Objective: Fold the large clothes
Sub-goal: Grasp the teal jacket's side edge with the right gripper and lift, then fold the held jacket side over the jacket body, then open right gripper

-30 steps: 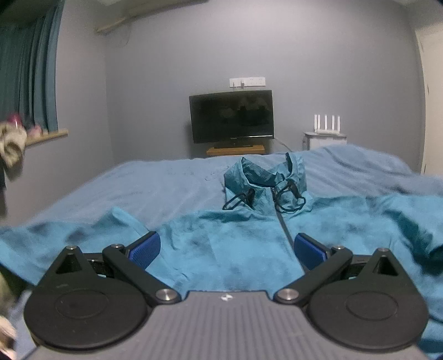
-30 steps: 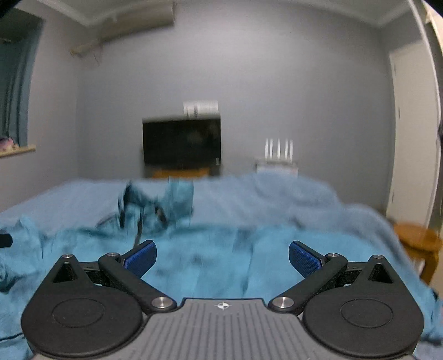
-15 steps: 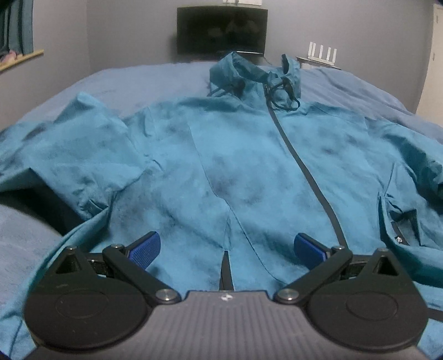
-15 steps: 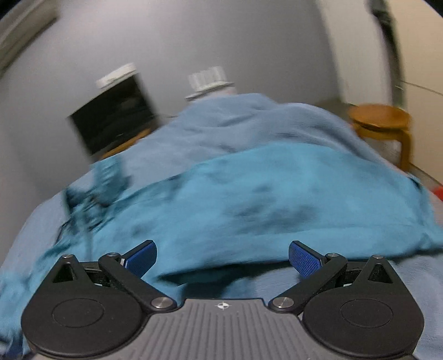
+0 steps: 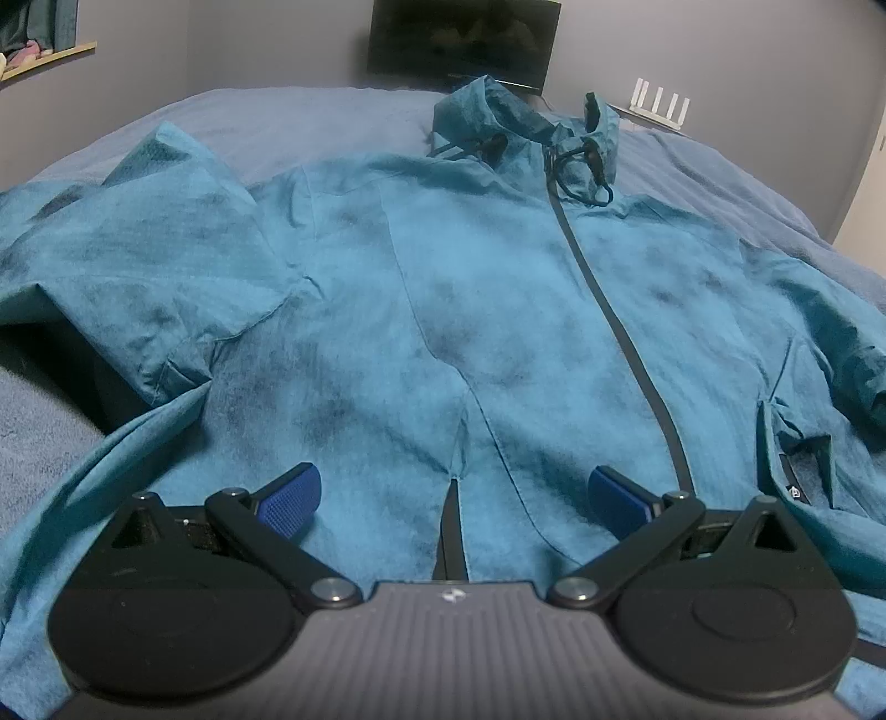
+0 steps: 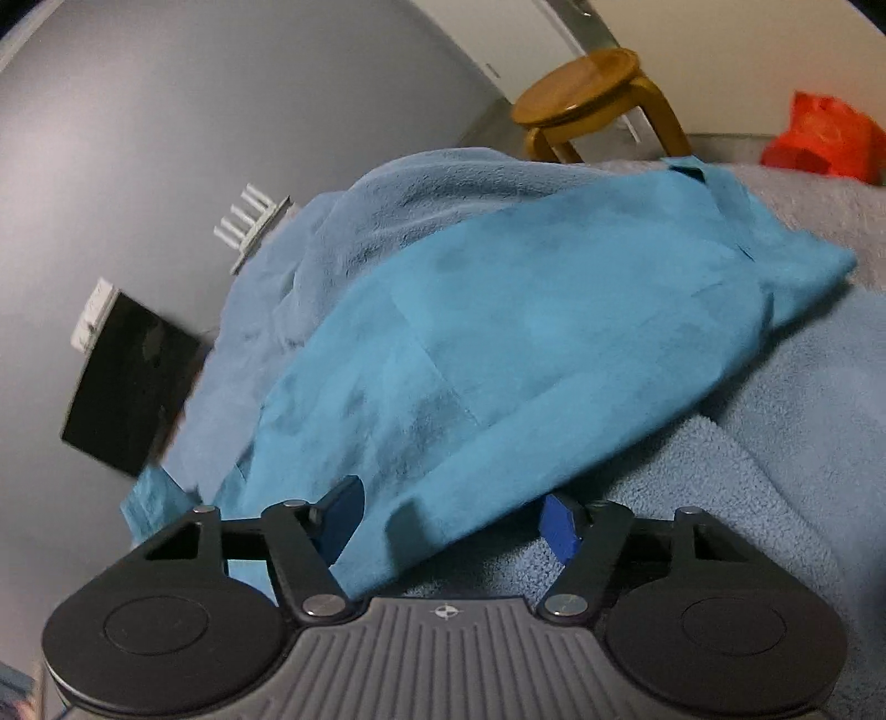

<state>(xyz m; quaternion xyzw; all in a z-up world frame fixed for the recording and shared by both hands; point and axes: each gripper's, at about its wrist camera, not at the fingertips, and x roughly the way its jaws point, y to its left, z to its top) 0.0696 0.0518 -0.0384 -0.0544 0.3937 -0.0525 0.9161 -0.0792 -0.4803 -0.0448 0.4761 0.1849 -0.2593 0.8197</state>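
A teal zip-up jacket (image 5: 498, 288) lies front-up and spread out on the bed, hood (image 5: 515, 133) at the far end, dark zipper running down its middle. My left gripper (image 5: 451, 490) hovers open just above the near hem, nothing between its blue pads (image 5: 290, 493). In the right wrist view, rolled to one side, the jacket's side edge (image 6: 526, 343) drapes over the blanket. My right gripper (image 6: 451, 520) straddles a fold of that edge. Its jaws are closing with the fabric between them; the pads do not visibly pinch it.
A blue-grey blanket (image 6: 775, 471) covers the bed. A round wooden stool (image 6: 581, 88) and an orange bag (image 6: 819, 133) stand beyond the bed's side. A dark TV (image 5: 462, 41) and a white router (image 5: 659, 105) sit against the far wall.
The left gripper dipped and tilted down over the jacket's hem. The right gripper rolled, swung to the jacket's side edge, and its jaws narrowed around the fabric.
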